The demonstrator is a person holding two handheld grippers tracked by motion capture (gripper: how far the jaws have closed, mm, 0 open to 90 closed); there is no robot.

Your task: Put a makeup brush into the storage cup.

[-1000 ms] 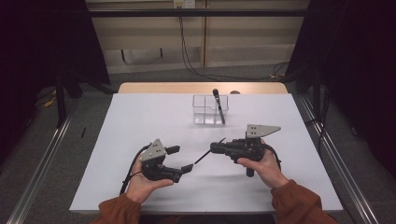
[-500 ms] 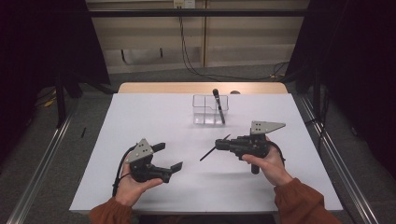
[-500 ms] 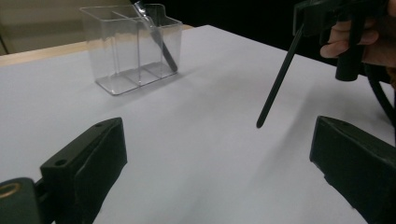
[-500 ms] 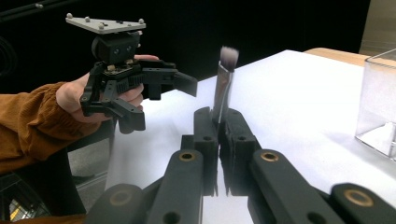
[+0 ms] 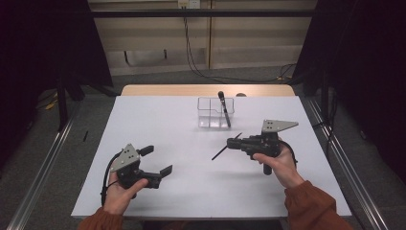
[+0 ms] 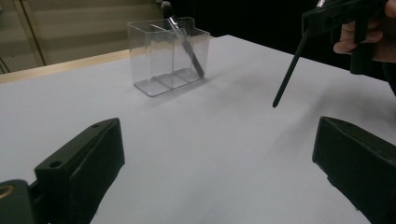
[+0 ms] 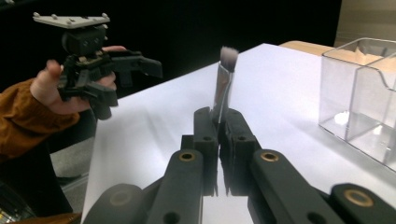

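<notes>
Right gripper (image 5: 234,142) clamps a makeup brush (image 5: 225,148); left gripper (image 5: 158,160), jaws just spread wide, is empty. Next, probably: drop it into the clear organizer (image 5: 216,113) ahead.

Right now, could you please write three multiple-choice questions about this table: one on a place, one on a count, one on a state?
1. Where does the clear organizer stand?
A. toward the far edge of the table
B. by the left gripper
C. on the floor

2. How many brushes stand inside it?
A. none
B. one
C. three

3. How are the right gripper's jaws?
A. wide open
B. shut on a makeup brush
C. shut on nothing

Answers: 1 A, it sits far from both hands. 2 B, one dark brush in the organizer leans there. 3 B, the jaws pinch the makeup brush.
</notes>
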